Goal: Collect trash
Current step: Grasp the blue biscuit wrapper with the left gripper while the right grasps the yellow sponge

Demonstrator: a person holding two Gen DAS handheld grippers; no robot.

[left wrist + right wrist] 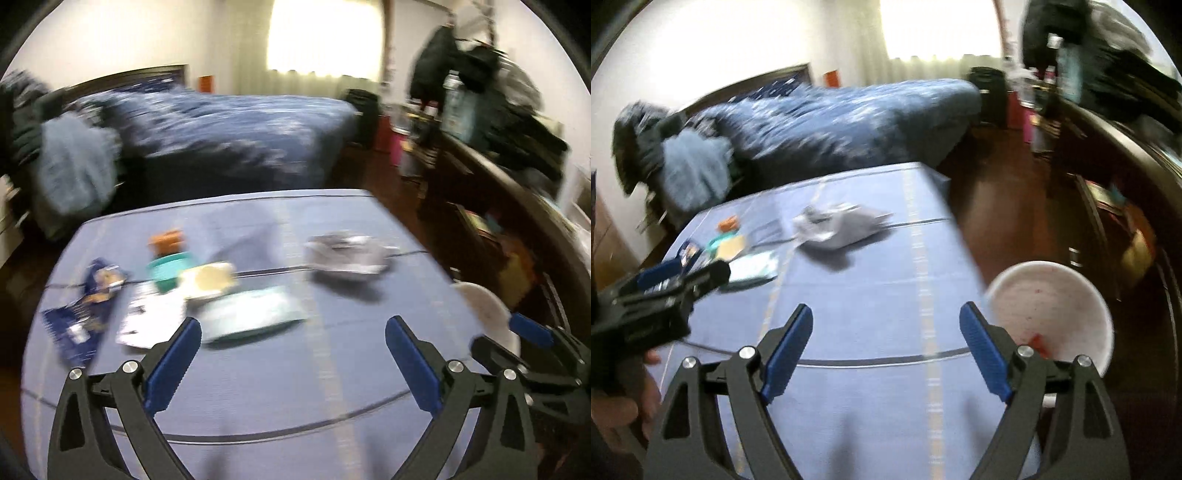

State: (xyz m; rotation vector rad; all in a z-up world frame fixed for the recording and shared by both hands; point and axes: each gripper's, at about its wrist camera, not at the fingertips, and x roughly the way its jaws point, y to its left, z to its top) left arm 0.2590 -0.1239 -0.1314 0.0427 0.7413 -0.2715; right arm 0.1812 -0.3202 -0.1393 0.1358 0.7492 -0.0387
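Trash lies scattered on the blue tablecloth [332, 369]: a dark blue snack wrapper [86, 306] at far left, white paper [151, 317] beside it, a teal cup [168, 271] with an orange piece [166, 240] behind it, a cream pack [208, 280], and a pale green packet [255, 314] nearer. A crumpled grey wrapper [347, 254] sits apart to the right. Both views are motion-blurred. Left gripper [293, 360] hovers above the cloth, jaws spread wide, nothing between them. Right gripper [886, 349] likewise released and empty. White bin [1052, 310] stands off the table's right edge, reddish stains inside. A bed [229, 125] lies beyond.
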